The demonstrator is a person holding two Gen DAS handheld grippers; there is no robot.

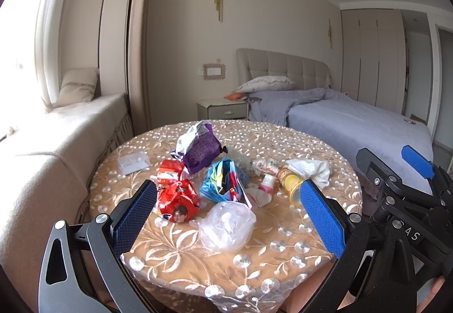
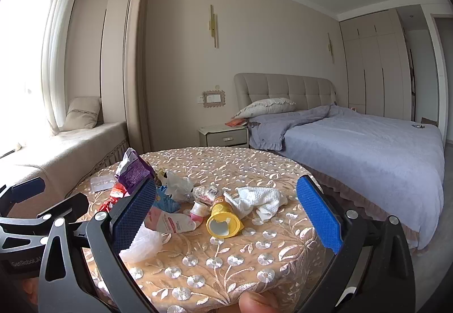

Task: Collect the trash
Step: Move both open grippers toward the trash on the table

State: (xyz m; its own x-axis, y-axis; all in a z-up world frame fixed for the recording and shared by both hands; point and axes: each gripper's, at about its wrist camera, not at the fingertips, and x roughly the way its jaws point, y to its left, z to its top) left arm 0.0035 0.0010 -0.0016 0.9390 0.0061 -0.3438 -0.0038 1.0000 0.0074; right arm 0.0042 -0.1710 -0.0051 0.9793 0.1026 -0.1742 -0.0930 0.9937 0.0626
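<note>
Trash lies piled on a round table (image 1: 254,270) under an embroidered cloth. In the left wrist view my left gripper (image 1: 228,185) stands open over the near edge, nothing between its pads. A red snack wrapper (image 1: 177,201) lies beside its left finger and a clear plastic bag (image 1: 226,225) just ahead, with a blue wrapper (image 1: 223,180) and a purple wrapper (image 1: 199,149) behind. My right gripper (image 2: 228,184) is open too, apart from the tipped yellow cup (image 2: 223,218), white tissue (image 2: 257,198) and pink-white pouch (image 2: 172,221) in front of it.
A small clear plastic box (image 1: 133,163) sits at the table's left. A cushioned window seat (image 1: 56,149) runs along the left, a bed (image 2: 368,149) with a grey cover along the right, a nightstand (image 2: 223,136) behind. A thumb (image 2: 256,303) shows at the bottom.
</note>
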